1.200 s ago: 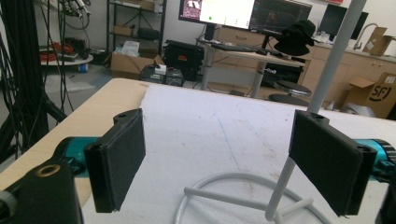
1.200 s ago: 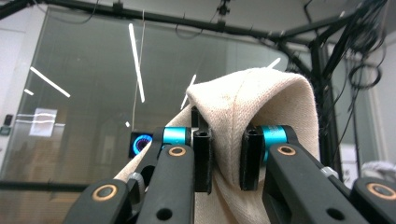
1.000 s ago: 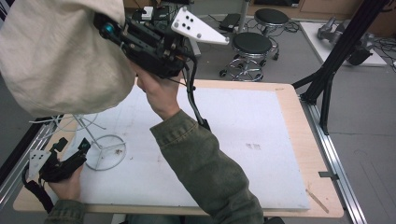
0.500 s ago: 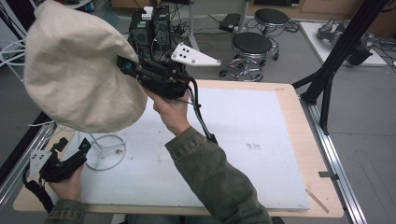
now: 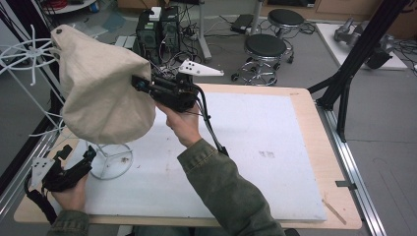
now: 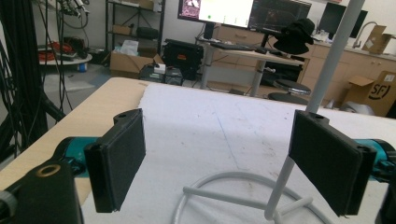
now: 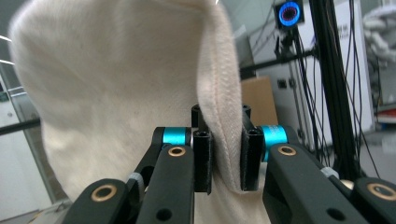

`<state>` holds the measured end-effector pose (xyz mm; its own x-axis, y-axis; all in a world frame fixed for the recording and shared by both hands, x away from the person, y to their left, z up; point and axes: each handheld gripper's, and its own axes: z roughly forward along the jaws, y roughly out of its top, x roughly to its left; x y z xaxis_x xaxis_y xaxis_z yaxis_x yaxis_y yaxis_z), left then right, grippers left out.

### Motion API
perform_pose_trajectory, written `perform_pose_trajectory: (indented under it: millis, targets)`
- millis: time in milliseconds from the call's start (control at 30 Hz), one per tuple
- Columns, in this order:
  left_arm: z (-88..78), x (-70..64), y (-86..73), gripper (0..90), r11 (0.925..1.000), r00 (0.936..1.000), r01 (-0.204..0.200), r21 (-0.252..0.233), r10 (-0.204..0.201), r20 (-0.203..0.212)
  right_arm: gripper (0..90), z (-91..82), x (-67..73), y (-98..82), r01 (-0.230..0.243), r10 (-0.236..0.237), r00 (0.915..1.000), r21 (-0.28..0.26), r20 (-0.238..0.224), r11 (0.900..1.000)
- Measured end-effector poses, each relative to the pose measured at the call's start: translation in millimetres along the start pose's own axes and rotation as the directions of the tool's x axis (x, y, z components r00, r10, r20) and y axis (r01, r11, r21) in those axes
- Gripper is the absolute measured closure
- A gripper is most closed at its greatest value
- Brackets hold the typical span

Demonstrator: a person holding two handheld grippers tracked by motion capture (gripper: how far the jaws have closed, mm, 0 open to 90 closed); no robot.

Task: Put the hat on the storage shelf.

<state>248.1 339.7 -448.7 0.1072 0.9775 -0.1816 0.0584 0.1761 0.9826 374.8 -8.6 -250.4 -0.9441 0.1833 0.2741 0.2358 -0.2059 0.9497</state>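
While the big table waits below, a cream hat is up in the air above the white wire stand. I think the hat is meant to go on the stand, and that is not done yet. Its round top points up and left, and its open side faces down. The right hand-held gripper pinches the hat's brim. The left hand-held gripper is wide open beside the stand's pole.

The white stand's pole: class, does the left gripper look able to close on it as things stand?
Probably yes. The left gripper is open at the stand's base, and the pole rises just inside its right jaw with nothing between. The cloth hat hangs higher up, clear of it.
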Motion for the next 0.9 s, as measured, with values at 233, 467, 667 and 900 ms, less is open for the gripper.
perform_pose_trajectory:
  millis: [233, 467, 667, 900]
  targets:
    - [0.4, -0.1, -0.4, 18.9, 1.0000, 1.0000, -0.002, 0.005, 0.002, -0.001, 74.2, -0.7, -10.5, -8.9, -0.036, 0.036, 0.9993, 0.064, 0.001, 0.997]
    - [0.7, -0.7, -0.4, 18.9, 1.0000, 1.0000, -0.003, 0.005, 0.003, 0.004, 60.0, -6.7, -12.2, -14.2, -0.017, 0.014, 0.9986, 0.057, 0.052, 0.998]
    - [0.0, -1.2, 0.0, 18.9, 1.0000, 1.0000, 0.000, 0.001, 0.000, 0.005, 41.7, -10.6, -8.4, -12.4, 0.039, -0.045, 0.9938, 0.058, 0.102, 0.998]
    - [-0.5, -1.1, 0.4, 19.0, 1.0000, 1.0000, -0.004, -0.003, 0.004, 0.003, 27.4, -20.6, -3.8, -8.1, 0.093, -0.098, 0.9866, 0.048, 0.130, 0.995]
